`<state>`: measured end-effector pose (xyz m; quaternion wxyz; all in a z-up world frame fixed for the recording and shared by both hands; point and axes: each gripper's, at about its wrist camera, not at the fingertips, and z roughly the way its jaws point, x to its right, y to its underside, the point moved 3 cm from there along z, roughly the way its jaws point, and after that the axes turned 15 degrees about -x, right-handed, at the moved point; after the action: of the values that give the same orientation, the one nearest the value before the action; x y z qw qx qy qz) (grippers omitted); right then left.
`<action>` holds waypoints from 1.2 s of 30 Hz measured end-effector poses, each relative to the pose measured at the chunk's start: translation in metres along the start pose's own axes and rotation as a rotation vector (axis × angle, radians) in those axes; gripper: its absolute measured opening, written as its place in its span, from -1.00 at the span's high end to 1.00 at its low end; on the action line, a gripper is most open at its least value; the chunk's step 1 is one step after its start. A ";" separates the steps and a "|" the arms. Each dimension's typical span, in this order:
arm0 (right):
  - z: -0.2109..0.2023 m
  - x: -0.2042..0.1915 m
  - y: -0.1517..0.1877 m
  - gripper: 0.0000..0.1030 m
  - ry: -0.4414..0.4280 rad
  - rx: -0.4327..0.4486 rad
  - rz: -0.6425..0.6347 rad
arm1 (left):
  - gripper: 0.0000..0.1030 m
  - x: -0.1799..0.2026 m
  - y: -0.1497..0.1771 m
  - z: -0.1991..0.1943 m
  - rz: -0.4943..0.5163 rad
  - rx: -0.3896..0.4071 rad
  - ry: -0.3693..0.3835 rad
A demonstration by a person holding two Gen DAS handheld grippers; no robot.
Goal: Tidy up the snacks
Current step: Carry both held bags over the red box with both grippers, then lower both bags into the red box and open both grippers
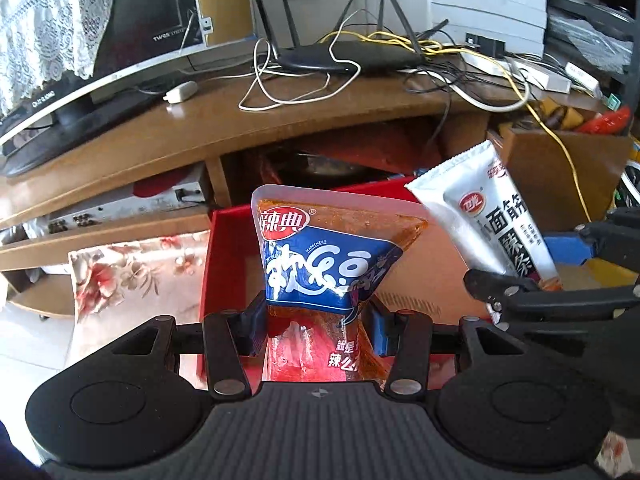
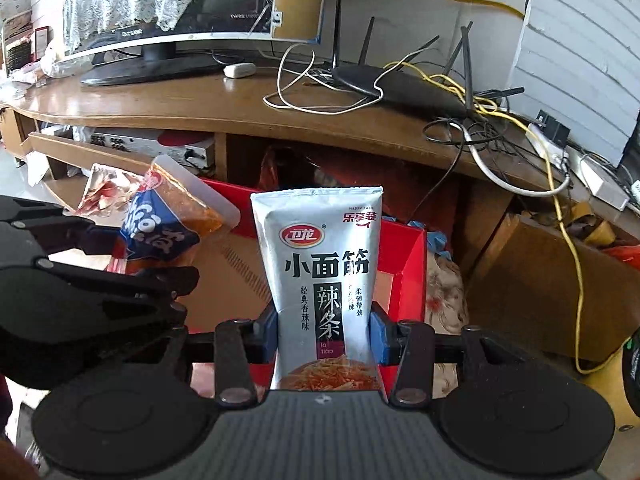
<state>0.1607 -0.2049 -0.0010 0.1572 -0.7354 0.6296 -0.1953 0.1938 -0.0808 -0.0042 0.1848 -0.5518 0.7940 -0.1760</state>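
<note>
My left gripper point(image 1: 316, 328) is shut on an orange and blue snack packet point(image 1: 324, 256), which stands upright between the blue pads. My right gripper point(image 2: 324, 336) is shut on a silver snack packet point(image 2: 320, 264) with black characters, also upright. Both packets hang over an open red box point(image 1: 224, 264) with a cardboard bottom point(image 1: 424, 276). In the left wrist view the silver packet point(image 1: 492, 220) and the right gripper's black fingers point(image 1: 520, 292) show at the right. From the right wrist camera, the orange packet point(image 2: 168, 220) and the left gripper's fingers point(image 2: 120, 280) appear at the left.
Behind the box point(image 2: 408, 264) stands a wooden TV bench point(image 1: 200, 128) with a monitor point(image 1: 120, 40), a black router point(image 1: 348, 56) and tangled cables point(image 2: 480, 120). A floral cloth point(image 1: 132, 268) lies left of the box. A brown cardboard box point(image 2: 540, 280) sits at the right.
</note>
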 end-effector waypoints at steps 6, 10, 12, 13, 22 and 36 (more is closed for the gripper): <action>0.029 0.005 -0.020 0.31 0.006 -0.022 0.004 | -0.09 -0.005 -0.023 0.019 -0.014 -0.005 -0.016; 0.046 0.006 -0.029 0.31 0.016 -0.034 0.000 | -0.08 -0.007 -0.031 0.034 -0.017 -0.019 -0.028; 0.055 0.006 -0.032 0.31 0.024 -0.040 -0.005 | -0.06 -0.007 -0.034 0.042 -0.019 -0.024 -0.033; 0.060 0.006 -0.034 0.31 0.027 -0.045 -0.007 | -0.06 -0.007 -0.035 0.046 -0.019 -0.029 -0.035; 0.097 0.009 -0.035 0.31 0.034 -0.100 -0.002 | -0.07 -0.008 -0.037 0.078 -0.022 -0.087 -0.036; 0.125 0.007 -0.028 0.30 0.036 -0.157 -0.005 | -0.13 -0.007 -0.029 0.102 -0.032 -0.150 -0.053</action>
<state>0.2466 -0.2093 -0.0958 0.0872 -0.7432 0.6440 -0.1590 0.2698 -0.0917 -0.0784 0.1612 -0.5810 0.7909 -0.1044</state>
